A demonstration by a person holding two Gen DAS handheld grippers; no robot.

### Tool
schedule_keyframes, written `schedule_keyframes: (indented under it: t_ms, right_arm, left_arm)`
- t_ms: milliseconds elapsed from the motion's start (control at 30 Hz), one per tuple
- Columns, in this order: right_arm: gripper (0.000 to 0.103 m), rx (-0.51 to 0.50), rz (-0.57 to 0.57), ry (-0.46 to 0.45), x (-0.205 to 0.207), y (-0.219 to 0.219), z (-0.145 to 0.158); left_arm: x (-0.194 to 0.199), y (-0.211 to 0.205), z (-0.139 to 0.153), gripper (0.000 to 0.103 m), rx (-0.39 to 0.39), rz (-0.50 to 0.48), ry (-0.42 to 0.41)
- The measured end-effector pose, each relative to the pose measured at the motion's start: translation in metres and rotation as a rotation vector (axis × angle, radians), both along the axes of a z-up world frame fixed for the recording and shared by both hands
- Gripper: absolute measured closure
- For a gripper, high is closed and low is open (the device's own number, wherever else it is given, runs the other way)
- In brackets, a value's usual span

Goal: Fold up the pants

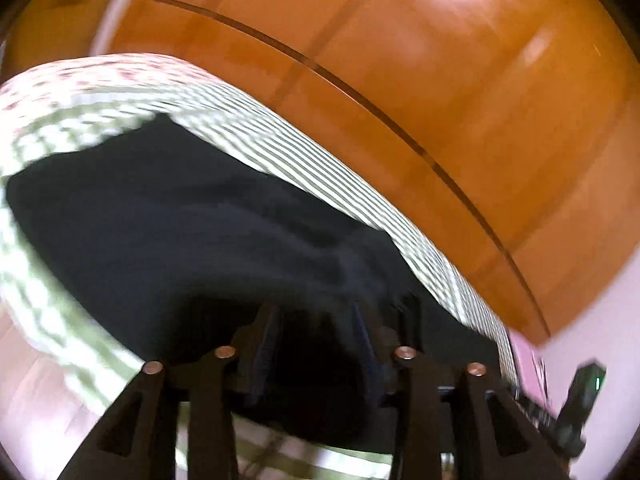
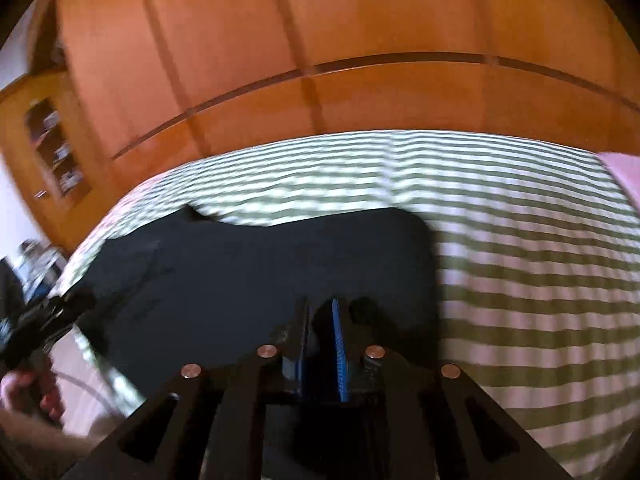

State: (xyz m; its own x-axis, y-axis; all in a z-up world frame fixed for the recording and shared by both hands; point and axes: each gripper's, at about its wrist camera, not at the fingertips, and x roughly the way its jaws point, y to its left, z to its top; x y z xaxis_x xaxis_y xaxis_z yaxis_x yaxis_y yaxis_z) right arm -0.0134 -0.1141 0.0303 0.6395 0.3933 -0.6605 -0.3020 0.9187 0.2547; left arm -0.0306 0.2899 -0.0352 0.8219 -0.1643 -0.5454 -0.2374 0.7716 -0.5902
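The dark navy pants (image 1: 192, 232) lie spread on a bed with a green-and-white striped cover (image 1: 304, 160). My left gripper (image 1: 316, 320) is shut on a bunched fold of the pants, which drapes between and over its fingers. In the right wrist view the pants (image 2: 260, 272) lie flat with a straight right edge. My right gripper (image 2: 320, 320) is shut on the near edge of the pants, its blue pads almost together around dark cloth. The left gripper (image 2: 44, 316) and the hand holding it show at the left of the right wrist view.
An orange wooden wardrobe (image 2: 320, 60) stands behind the bed. A shelf niche with small items (image 2: 56, 148) is at its left. The striped cover (image 2: 540, 280) stretches to the right of the pants. The other gripper's body (image 1: 580, 404) shows at the lower right.
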Motion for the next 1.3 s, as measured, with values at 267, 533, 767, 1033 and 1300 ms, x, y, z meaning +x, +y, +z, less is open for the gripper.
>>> schedule_keyframes:
  t_ms: [267,533,767,1033,1300]
  right_arm:
    - [0.088,-0.039,0.298,0.027,-0.002,0.083,-0.011]
    - [0.073,-0.067,0.317,-0.005,-0.011,0.092,-0.028]
    - [0.073,-0.057,0.314,-0.028,-0.011,0.09,-0.03]
    - [0.073,-0.048,0.311,-0.031,-0.011,0.089,-0.031]
    - [0.072,-0.049,0.308,-0.031,-0.011,0.089,-0.031]
  left_arm:
    - [-0.04,0.045,0.011,0.038,0.004,0.277,-0.056]
    - [-0.043,0.065,-0.021,0.035,-0.099,0.362,0.033]
    - [-0.047,0.069,-0.039,0.033,-0.183,0.375,0.032]
    - [-0.07,0.09,-0.046,0.033,-0.21,0.505,0.016]
    - [-0.069,0.108,-0.065,0.033,-0.344,0.472,0.004]
